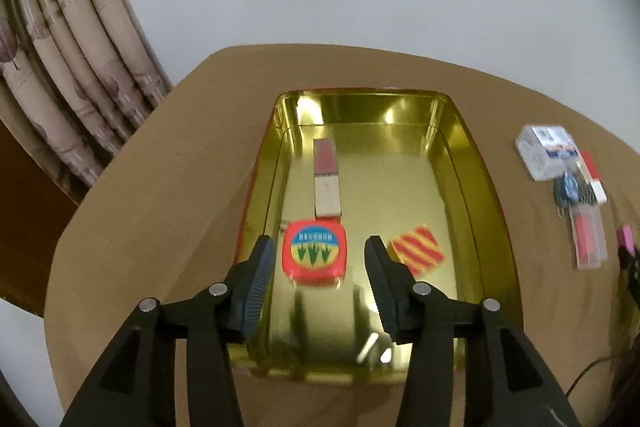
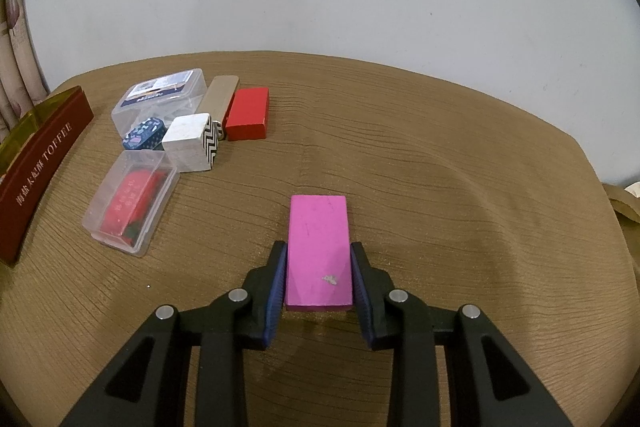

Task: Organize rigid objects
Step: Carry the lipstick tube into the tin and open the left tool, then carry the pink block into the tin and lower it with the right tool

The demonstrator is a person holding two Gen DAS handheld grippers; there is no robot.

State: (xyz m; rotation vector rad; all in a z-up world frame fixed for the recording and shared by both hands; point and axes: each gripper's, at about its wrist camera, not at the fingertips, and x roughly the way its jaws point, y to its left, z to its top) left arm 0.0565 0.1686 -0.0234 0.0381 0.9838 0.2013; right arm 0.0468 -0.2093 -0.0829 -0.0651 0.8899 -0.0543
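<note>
Spreading under everything, the tan surface (image 2: pixel 440 155) carries the gold tin (image 1: pixel 460 155), which already holds a round red tin (image 1: pixel 314 254), a striped tile (image 1: pixel 418 249) and a pale block (image 1: pixel 328 195). Above it the left hand-held gripper (image 1: pixel 320 255) hangs released. The right hand-held gripper (image 2: pixel 319 267) brackets the pink block (image 2: pixel 319 251) lying on the surface, seemingly clenched on it; squeeze evenly at mid-length before lifting toward the tin.

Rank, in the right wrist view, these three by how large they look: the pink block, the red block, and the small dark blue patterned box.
1. pink block, though it sits nearest the camera, between the right gripper fingers, which inflates it.
2. red block.
3. dark blue patterned box.
</note>
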